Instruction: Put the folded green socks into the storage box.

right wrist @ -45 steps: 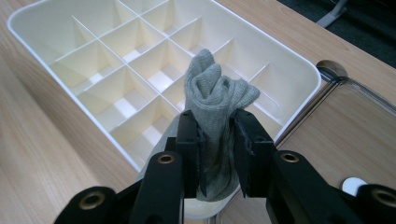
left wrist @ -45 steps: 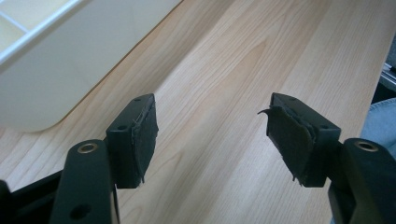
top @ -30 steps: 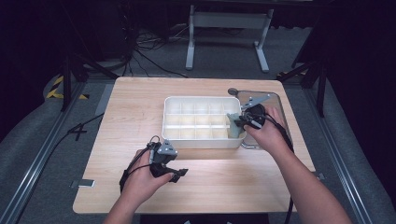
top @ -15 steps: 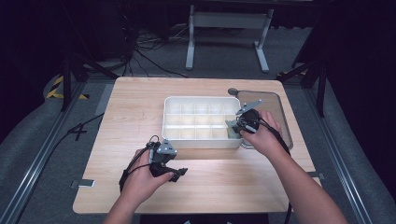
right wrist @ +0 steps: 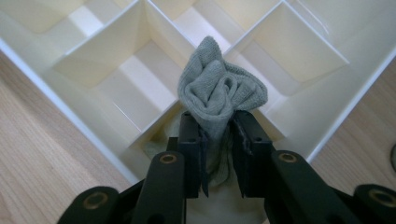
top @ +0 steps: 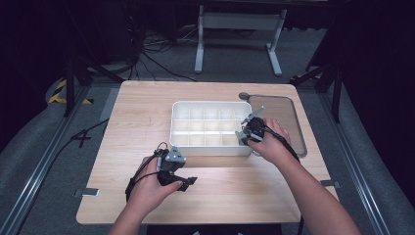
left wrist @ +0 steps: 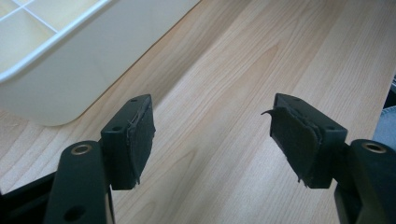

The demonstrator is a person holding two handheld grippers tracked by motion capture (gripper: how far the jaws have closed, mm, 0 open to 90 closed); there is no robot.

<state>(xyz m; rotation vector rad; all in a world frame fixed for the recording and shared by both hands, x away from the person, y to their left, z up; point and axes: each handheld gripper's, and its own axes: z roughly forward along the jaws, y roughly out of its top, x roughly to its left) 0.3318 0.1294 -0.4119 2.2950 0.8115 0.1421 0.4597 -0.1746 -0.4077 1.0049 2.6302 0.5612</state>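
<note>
Right claw (right wrist: 218, 135) is clamped on a grey cloth (right wrist: 219, 93), bunched just above its jaws over a corner cell of the white divided box (right wrist: 116, 79), likely for stowing. Left claw (left wrist: 212, 140) rests spread apart on the surface (left wrist: 224, 84) beside the box.

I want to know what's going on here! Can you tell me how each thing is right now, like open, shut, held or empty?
Left tool: open, holding nothing, above the bare table.
Right tool: shut on the grey cloth, over the near right corner of the box.
Grey cloth: bunched up, pinched between the jaws.
White divided box: lid off, visible compartments empty.
Clear lid: lying flat beside the box.
</note>
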